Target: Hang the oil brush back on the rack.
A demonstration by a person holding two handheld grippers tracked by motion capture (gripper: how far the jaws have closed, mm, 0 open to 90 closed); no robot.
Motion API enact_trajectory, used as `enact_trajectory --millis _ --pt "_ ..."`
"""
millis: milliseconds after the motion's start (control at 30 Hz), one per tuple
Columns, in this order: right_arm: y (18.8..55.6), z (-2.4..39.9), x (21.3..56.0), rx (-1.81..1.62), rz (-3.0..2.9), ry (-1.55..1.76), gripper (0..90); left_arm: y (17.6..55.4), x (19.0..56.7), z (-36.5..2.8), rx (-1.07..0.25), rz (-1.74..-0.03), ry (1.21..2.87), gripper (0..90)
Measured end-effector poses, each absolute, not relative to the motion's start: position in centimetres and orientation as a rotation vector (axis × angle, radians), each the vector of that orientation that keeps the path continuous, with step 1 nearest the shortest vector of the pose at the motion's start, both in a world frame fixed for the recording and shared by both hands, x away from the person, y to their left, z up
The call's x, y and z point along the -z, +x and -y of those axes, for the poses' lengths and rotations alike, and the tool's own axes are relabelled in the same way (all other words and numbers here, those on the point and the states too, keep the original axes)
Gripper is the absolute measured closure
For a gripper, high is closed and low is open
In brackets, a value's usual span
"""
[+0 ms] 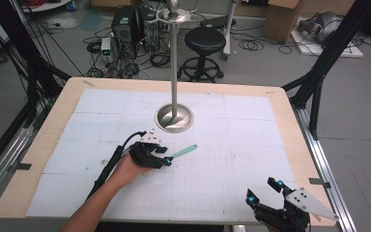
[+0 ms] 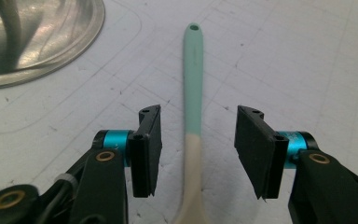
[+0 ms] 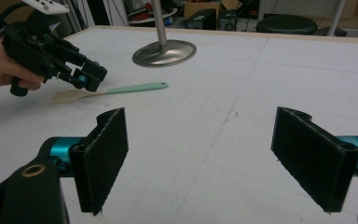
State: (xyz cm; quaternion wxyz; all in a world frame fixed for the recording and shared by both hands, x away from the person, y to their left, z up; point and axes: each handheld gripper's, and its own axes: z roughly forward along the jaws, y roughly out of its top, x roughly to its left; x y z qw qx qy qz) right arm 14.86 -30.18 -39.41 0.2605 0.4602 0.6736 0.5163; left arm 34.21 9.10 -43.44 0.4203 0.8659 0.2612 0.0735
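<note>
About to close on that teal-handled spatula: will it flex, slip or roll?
The spatula looks thin and light, lying flat, so it probably won't roll. Its smooth narrow handle may pivot between the left gripper pads. The pale blade end may flex.

The left gripper [image 1: 166,159] sits low over the table, held in a bare hand [image 1: 128,170] — jaws half apart, pads touching nothing. The right gripper [image 1: 265,191] waits near the table's edge — jaws wide.

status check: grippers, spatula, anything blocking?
Left gripper open, straddling the spatula handle, pads not touching. Right gripper open, nothing between its jaws, at the near table edge. Spatula flat on the mat; metal stand base close by, not blocking.
</note>
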Motion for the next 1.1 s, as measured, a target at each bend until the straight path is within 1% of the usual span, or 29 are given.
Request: enact_trajectory --millis 33,67,167,267,400,467,567,600,633,1100 --pt "14.83 30.24 39.41 -1.4 -1.822 1.247 17.5 34.28 43.59 -8.99 -0.191 -0.654 2.184 53.7" --pt "14.75 30.34 39.39 -1.4 -1.821 1.246 17.5 34.33 43.79 -8.83 -0.196 -0.65 2.201 56.2" --pt "14.69 30.39 39.36 -1.404 -1.815 1.25 17.5 34.3 43.99 -8.61 -0.207 -0.645 2.213 59.3" --pt "14.7 30.44 39.36 -1.402 -1.817 1.247 17.6 34.25 44.14 -8.42 -0.23 -0.631 2.231 60.9" --pt "14.68 30.45 39.34 -1.4 -1.815 1.248 17.6 34.35 44.16 -8.53 -0.248 -0.618 2.238 68.4" --pt "14.68 30.46 39.32 -1.4 -1.814 1.248 17.5 34.35 44.14 -8.55 -0.251 -0.607 2.246 68.9" --pt "14.65 30.49 39.32 -1.404 -1.812 1.257 17.6 34.35 44.17 -8.52 -0.23 -0.585 2.247 75.2" --pt "14.66 30.49 39.33 -1.402 -1.814 1.258 17.6 34.28 44.2 -8.46 -0.231 -0.585 2.244 79.2" --pt "14.69 30.49 39.35 -1.398 -1.816 1.255 17.6 34.25 44.19 -8.45 -0.228 -0.587 2.245 80.3" --pt "14.6 30.41 39.31 -1.404 -1.816 1.252 17.6 34.06 44.01 -8.68 -0.218 -0.604 2.23 81.8"
